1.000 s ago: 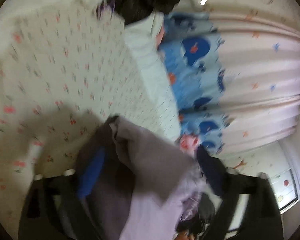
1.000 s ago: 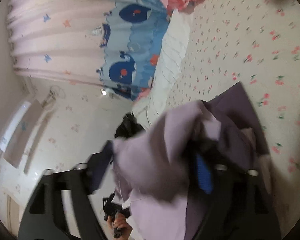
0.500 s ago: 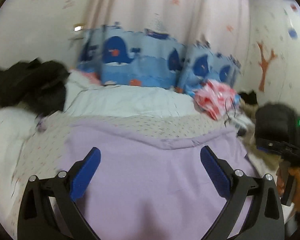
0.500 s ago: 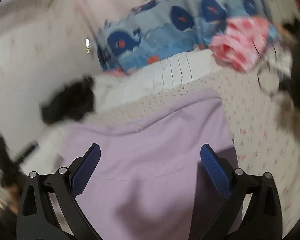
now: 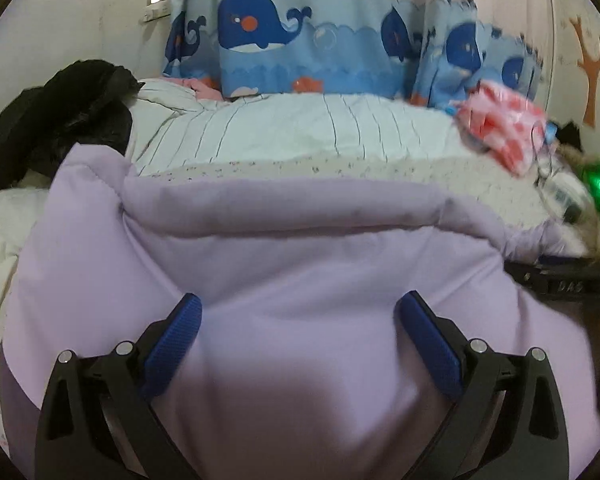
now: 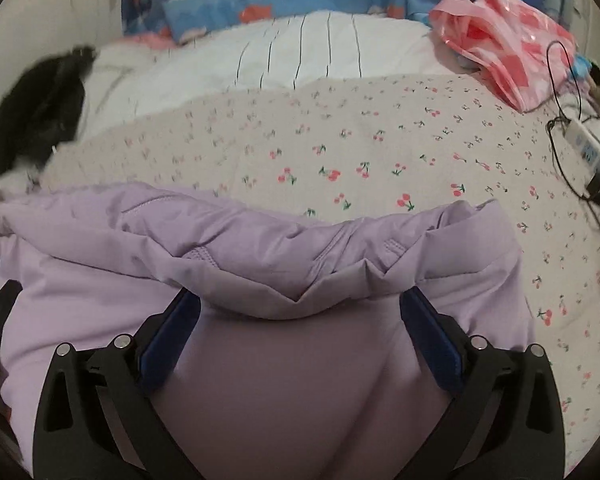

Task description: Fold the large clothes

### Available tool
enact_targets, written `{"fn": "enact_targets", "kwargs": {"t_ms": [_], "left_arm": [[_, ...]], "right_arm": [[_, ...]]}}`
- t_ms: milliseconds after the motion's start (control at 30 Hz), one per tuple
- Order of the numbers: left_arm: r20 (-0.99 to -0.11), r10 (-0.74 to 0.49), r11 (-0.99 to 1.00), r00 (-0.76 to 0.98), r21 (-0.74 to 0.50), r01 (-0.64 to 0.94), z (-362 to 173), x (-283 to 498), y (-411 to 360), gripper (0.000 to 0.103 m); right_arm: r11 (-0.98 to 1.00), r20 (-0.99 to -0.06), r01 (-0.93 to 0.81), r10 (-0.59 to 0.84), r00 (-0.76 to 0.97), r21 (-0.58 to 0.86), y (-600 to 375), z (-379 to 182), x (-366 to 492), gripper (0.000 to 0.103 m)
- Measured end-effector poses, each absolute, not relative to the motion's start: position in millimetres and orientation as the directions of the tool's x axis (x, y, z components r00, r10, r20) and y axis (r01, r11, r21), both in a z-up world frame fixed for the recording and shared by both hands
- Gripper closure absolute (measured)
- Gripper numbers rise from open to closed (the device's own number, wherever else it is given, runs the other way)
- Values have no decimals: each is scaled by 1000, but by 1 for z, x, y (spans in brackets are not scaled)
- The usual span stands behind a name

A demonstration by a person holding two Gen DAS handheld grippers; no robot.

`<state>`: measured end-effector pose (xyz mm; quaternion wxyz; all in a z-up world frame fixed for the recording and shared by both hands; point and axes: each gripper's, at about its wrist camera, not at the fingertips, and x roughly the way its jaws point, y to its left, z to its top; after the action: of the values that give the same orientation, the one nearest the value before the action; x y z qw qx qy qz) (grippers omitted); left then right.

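Since the frames a second ago, both tools have released the lilac jacket (image 5: 300, 280), which was then bunched between their pads and now lies spread on the bed (image 6: 380, 140). Left tool (image 5: 299, 320): fingers set wide, blue pads (image 5: 178, 344) apart, nothing between them; jacket fabric lies beneath and ahead. Right tool (image 6: 300, 316): fingers likewise wide and empty, positioned over the jacket's near portion. A thick rolled fold of the jacket (image 6: 260, 256) runs across just ahead of the right tool's fingertips. Jacket rests on the cherry-print sheet (image 6: 400, 152), its far edge short of the striped white duvet (image 6: 300, 48). Black garment (image 5: 60, 112) lies at the far left. Pink patterned bag (image 6: 508, 44) lies at the far right, near a power strip (image 6: 592, 152) with a black cable. Whale-print curtain (image 5: 300, 40) hangs behind the bed.
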<state>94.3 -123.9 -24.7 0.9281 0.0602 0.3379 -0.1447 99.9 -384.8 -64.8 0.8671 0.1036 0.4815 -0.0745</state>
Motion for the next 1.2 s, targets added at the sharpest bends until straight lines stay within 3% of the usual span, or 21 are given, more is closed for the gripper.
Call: {"fn": "enact_targets", "kwargs": {"t_ms": [100,267,400,633,700,767,867,1000,1100,1200], "left_arm": [[-650,-223,951,727,17,308,-28,90,-122,7],[-667,-234,949,707,2,316,-30,97,-123,7],[-660,-244,947,710,-5,320,-32,98,-123,7],[-651,-233,947,722,15,320,-37,94,-126,7],[-671,-237,947,703,2,321,-41,99,-125,7],[-718,-244,947,652,-31,320,-47,112,-125,7],[-770,-237,949,592,-54,310,-55,130,-129,6],[-795,-215,951,568,-38,306,-64,133,-133,6],[-792,-221,951,569,-46,305,-64,131,-130,6],[-773,-244,949,585,-66,308,-61,127,-125,6]], "right_arm": [[972,-870,221,-40,492,80,-386,-59,102,6],[980,-772,195,-105,627,26,-382,-24,101,6],[948,-850,249,38,525,196,-412,-77,123,6],[961,-864,238,4,504,143,-408,-67,122,7],[969,-806,229,-60,589,95,-408,-40,113,7],[958,-801,271,-86,593,98,-415,-48,106,7],[927,-843,307,20,537,218,-434,-84,112,7],[944,-877,305,-39,479,125,-427,-71,119,7],[955,-819,277,-73,569,107,-402,-22,85,7],[967,-761,253,-152,631,17,-384,-15,51,7]]}}
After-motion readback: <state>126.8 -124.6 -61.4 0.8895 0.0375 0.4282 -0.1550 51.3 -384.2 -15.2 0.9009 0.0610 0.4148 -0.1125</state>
